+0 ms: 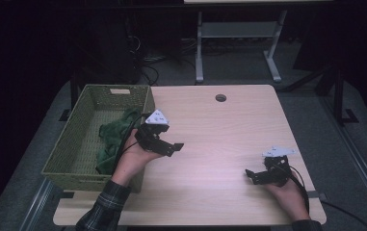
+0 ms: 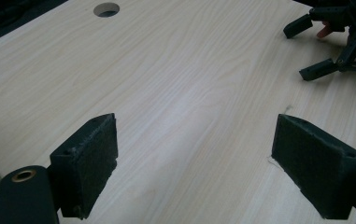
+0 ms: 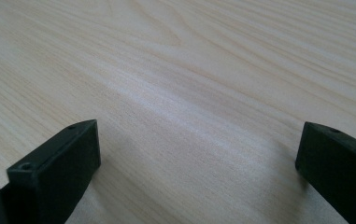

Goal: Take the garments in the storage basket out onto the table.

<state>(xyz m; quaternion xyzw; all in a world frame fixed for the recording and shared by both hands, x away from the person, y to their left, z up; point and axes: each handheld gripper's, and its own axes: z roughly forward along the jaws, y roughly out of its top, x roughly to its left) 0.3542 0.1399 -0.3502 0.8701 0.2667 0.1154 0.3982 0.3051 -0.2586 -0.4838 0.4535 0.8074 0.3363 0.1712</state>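
Lying crumpled inside the woven green basket (image 1: 85,139), toward its right wall, a dark green cloth (image 1: 115,137) is seen in the high view, and it is judged to be the thing the work concerns, since it is nearest the left gripper (image 1: 170,144); that gripper is held just beside the basket's right wall, above the bench (image 1: 219,139), with its jaws spread wide and nothing between them, pointing away from the basket toward the middle of the bench; the cloth is touched by neither gripper; in the left gripper view bare wood is seen between the two black jaws, and the right gripper (image 2: 323,49) is seen farther off at the upper right; the right gripper (image 1: 254,175) is held low near the front right of the bench, well apart from the basket, its jaws likewise parted and empty, which suggests that it is being kept idle; the bench is of pale wood grain, with a round cable hole (image 1: 221,97) near its far edge; beyond it a dim room is seen, with grey flooring, a metal table frame (image 1: 239,43) and loose cables (image 1: 147,65) on the floor.
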